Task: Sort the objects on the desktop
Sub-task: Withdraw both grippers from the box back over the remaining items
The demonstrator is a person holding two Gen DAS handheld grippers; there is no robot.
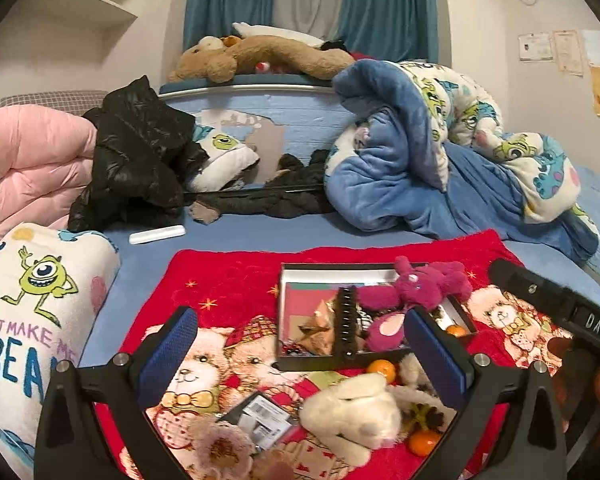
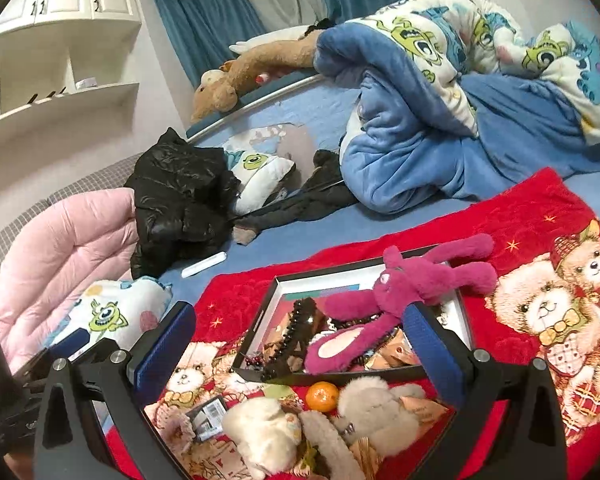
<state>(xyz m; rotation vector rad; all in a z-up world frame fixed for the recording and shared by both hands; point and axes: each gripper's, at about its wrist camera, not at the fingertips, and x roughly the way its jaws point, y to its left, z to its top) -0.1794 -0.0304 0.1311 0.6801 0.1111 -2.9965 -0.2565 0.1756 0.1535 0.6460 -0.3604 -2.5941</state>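
Red bear-print blanket (image 2: 520,216) covers the bed; on it the shallow box (image 2: 268,300) carries a magenta plush bunny (image 2: 396,292) draped diagonally, ears toward its far-right corner. Cream plush (image 1: 352,412) and tangerine (image 2: 321,396) crowd nearer. Left gripper (image 1: 300,348) and right gripper (image 2: 300,344) hover, fingers spread, empty.

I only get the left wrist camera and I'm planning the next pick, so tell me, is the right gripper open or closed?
Observer: The right gripper is open with nothing between its fingers, and it points at the box.
Operator: Something is hidden beside the orange in front of that box. What is it?
Observer: A grey-beige plush toy, lying on the red blanket just right of the orange.
Operator: Anything past that toy?
Observer: A tan packet lies against its right side.
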